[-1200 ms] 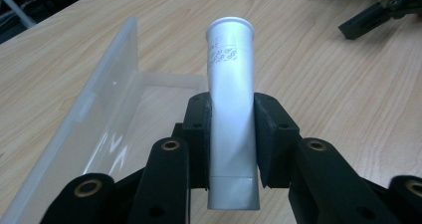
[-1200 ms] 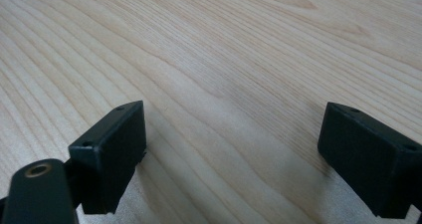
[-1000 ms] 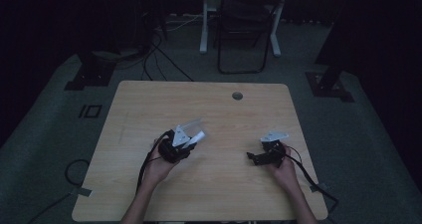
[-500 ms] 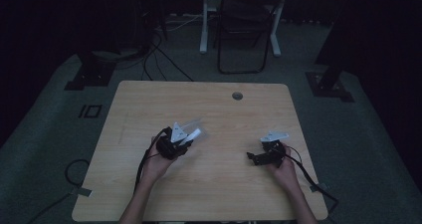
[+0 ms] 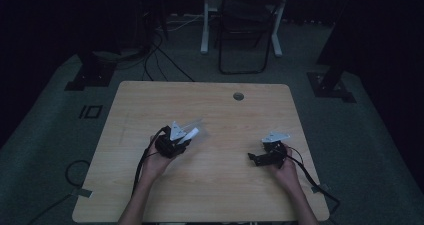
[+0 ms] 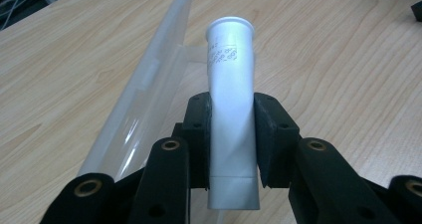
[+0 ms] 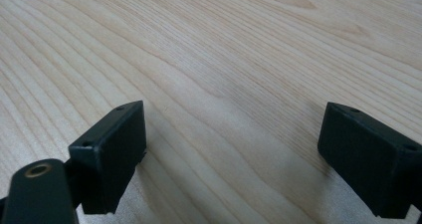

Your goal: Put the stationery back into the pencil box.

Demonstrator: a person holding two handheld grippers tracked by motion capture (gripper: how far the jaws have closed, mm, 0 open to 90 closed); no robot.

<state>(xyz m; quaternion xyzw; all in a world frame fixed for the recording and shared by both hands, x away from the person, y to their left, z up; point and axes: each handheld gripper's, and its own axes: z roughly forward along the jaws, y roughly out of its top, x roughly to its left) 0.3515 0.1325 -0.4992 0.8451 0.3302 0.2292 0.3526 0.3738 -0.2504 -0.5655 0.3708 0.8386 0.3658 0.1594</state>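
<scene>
A white squeeze tube (image 6: pixel 229 50) with a round cap at its far end lies between the jaws of my left gripper (image 6: pixel 231 100), and the black pads press on both its sides. In the high view the left gripper (image 5: pixel 181 140) is held just above the table's left middle, with the tube (image 5: pixel 192 132) pointing up and to the right. A clear plastic strip (image 6: pixel 149 79) runs along the tube's left side and meets it near the cap. My right gripper (image 7: pixel 234 149) stands open over bare wood; in the high view the right gripper (image 5: pixel 254 158) points left at the table's right.
The wooden table (image 5: pixel 215 185) has a round cable hole (image 5: pixel 238 96) near its far edge. Cables trail from both grippers off the near edge. A folding chair (image 5: pixel 245 30) and stand bases rest on the dark floor beyond.
My left gripper with the tube has shifted slightly to the left. The right gripper has kept still.
</scene>
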